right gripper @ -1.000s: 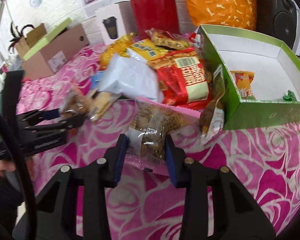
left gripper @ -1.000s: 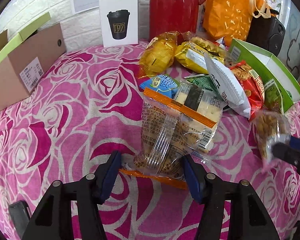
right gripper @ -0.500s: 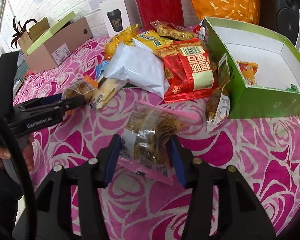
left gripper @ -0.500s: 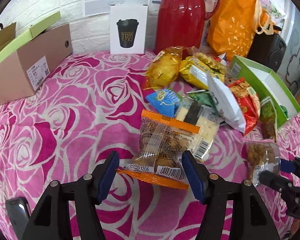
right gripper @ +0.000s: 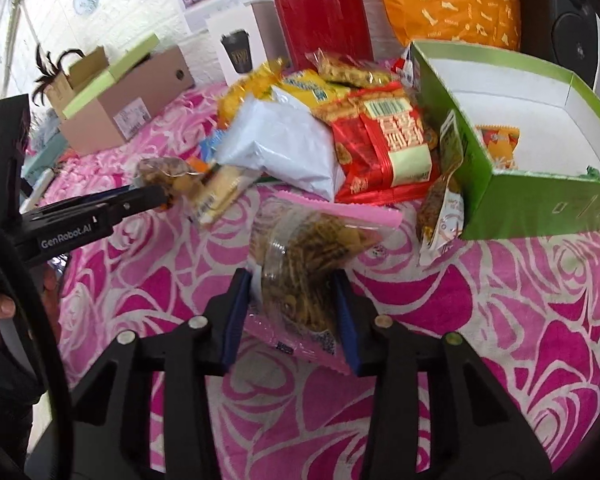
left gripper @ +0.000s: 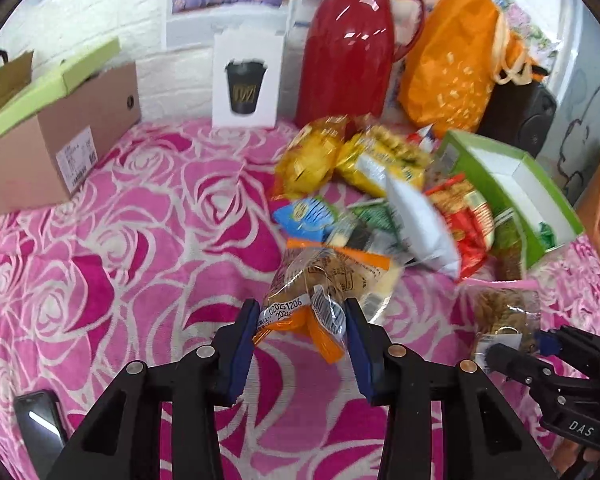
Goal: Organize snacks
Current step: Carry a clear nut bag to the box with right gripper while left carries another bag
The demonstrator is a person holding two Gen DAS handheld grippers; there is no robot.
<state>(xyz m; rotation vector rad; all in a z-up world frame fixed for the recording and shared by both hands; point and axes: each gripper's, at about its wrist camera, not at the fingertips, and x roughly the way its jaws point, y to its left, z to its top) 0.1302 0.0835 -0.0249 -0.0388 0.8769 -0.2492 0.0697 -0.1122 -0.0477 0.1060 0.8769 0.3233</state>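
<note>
My left gripper [left gripper: 301, 320] holds a clear snack packet with orange ends [left gripper: 316, 284]. Its jaws are closing, the blue pads crumple the packet, and the packet hangs above the cloth. My right gripper [right gripper: 292, 300] is also closing, its pads pressing a clear packet with pink ends [right gripper: 308, 252], full of brown snacks. A heap of snack bags [right gripper: 296, 140] lies behind both. The green box [right gripper: 496, 196], open at the top, stands to the right with a few packets inside. In the left wrist view the right gripper [left gripper: 516, 348] shows low right with the pink-ended packet [left gripper: 504, 312].
A red jug [left gripper: 348, 48], an orange bag [left gripper: 452, 60], a black speaker [left gripper: 520, 108] and a white card with a cup picture [left gripper: 247, 84] line the back. A cardboard box [left gripper: 60, 136] stands at left. A phone [left gripper: 40, 420] lies near the front edge.
Both grippers widened briefly, then narrowed onto their packets. The left one now squeezes the orange-ended packet, crumpled and raised off the cloth. The right hand has hardly moved.
</note>
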